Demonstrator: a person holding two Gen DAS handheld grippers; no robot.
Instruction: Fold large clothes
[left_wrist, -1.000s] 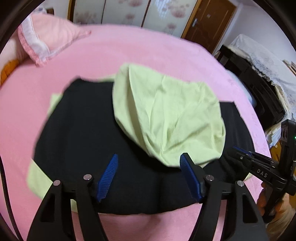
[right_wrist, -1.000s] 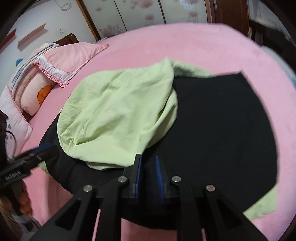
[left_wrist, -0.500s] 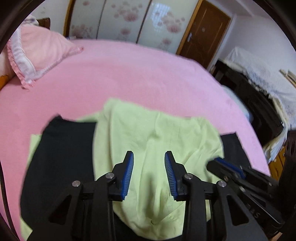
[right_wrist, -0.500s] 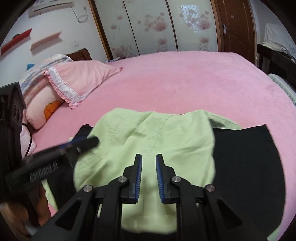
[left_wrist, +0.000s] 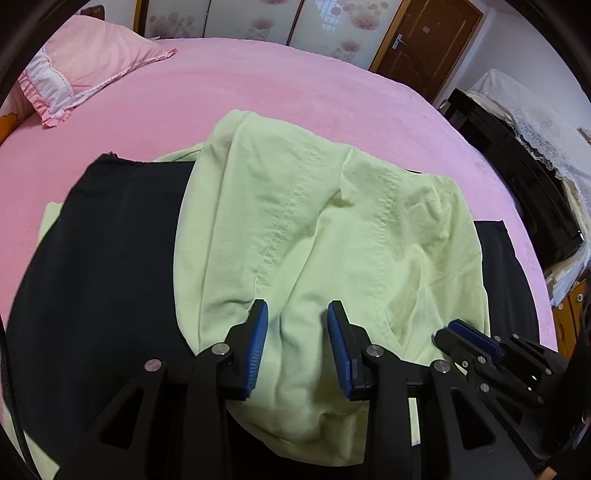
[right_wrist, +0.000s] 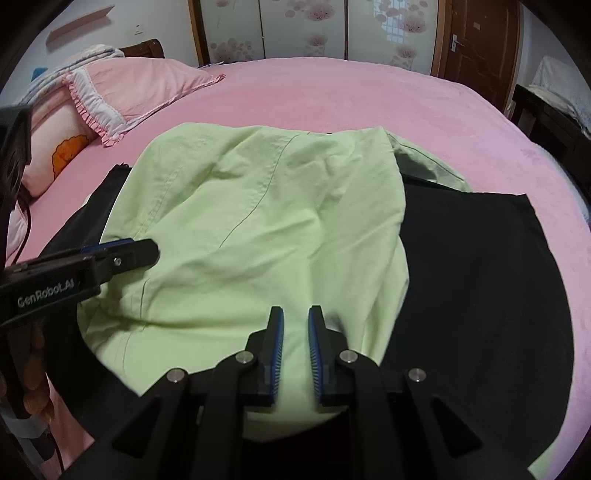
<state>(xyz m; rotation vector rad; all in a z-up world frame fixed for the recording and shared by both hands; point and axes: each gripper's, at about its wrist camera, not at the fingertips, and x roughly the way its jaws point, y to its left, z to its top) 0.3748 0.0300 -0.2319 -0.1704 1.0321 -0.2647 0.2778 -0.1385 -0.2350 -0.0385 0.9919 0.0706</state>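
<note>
A large garment, light green outside (left_wrist: 325, 236) with a black lining (left_wrist: 107, 266), lies on the pink bed (left_wrist: 295, 85). A green part is folded over the black middle; it also shows in the right wrist view (right_wrist: 258, 229). My left gripper (left_wrist: 297, 325) hovers over the near edge of the green fold, jaws partly open, empty. My right gripper (right_wrist: 295, 328) is beside it over the same fold, jaws a narrow gap apart, holding nothing. Each gripper shows in the other's view: right (left_wrist: 469, 339), left (right_wrist: 122, 251).
A pink frilled pillow (right_wrist: 133, 88) and a cartoon pillow (right_wrist: 62, 155) lie at the bed's far left. Dark furniture (left_wrist: 524, 177) with a lace cover stands right of the bed. A brown door (left_wrist: 424, 40) and sliding wardrobe doors are behind.
Both grippers moved forward over the green fold and sit close together. My left jaws narrowed from wide open a second ago; the right jaws opened slightly.
</note>
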